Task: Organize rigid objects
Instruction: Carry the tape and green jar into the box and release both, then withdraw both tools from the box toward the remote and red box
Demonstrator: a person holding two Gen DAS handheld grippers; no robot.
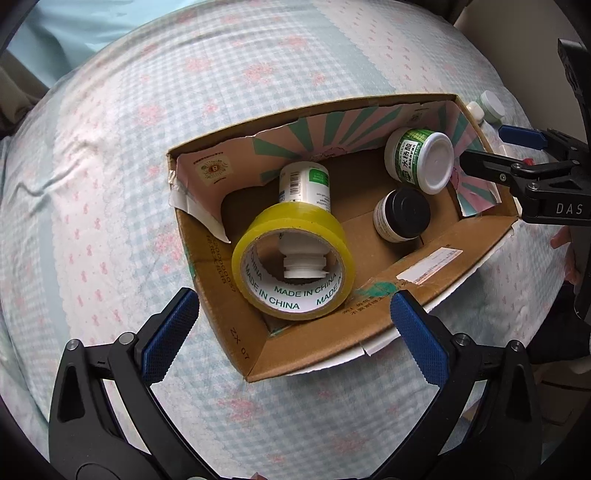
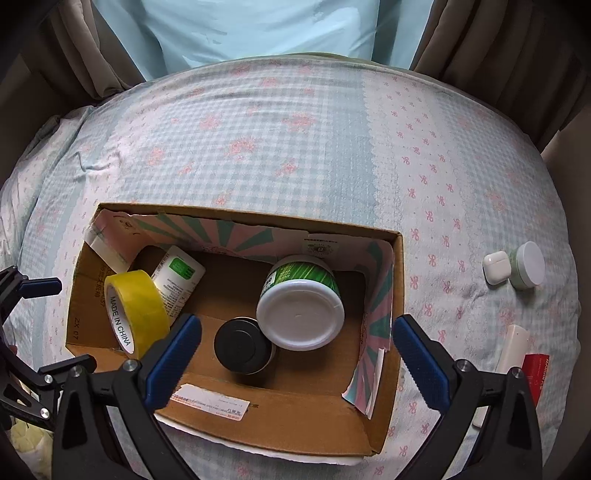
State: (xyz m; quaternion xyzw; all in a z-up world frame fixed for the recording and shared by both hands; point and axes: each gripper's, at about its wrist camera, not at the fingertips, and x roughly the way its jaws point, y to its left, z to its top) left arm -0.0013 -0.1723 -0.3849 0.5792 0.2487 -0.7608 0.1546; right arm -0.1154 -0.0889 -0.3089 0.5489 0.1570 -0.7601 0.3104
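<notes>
- Checked bedsheet (image 2: pixel 280 147), blue-white with pink flower print, some creases at left.
- Brown curtains (image 2: pixel 476 48) hanging at both far corners.
- Pale blue fabric (image 2: pixel 258 29) between curtains, behind bed edge.

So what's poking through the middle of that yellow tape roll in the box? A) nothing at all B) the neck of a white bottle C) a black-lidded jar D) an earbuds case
B: in the left wrist view, the white bottle lies behind the yellow tape roll inside the cardboard box, and its threaded neck shows through the roll's hole.
</notes>
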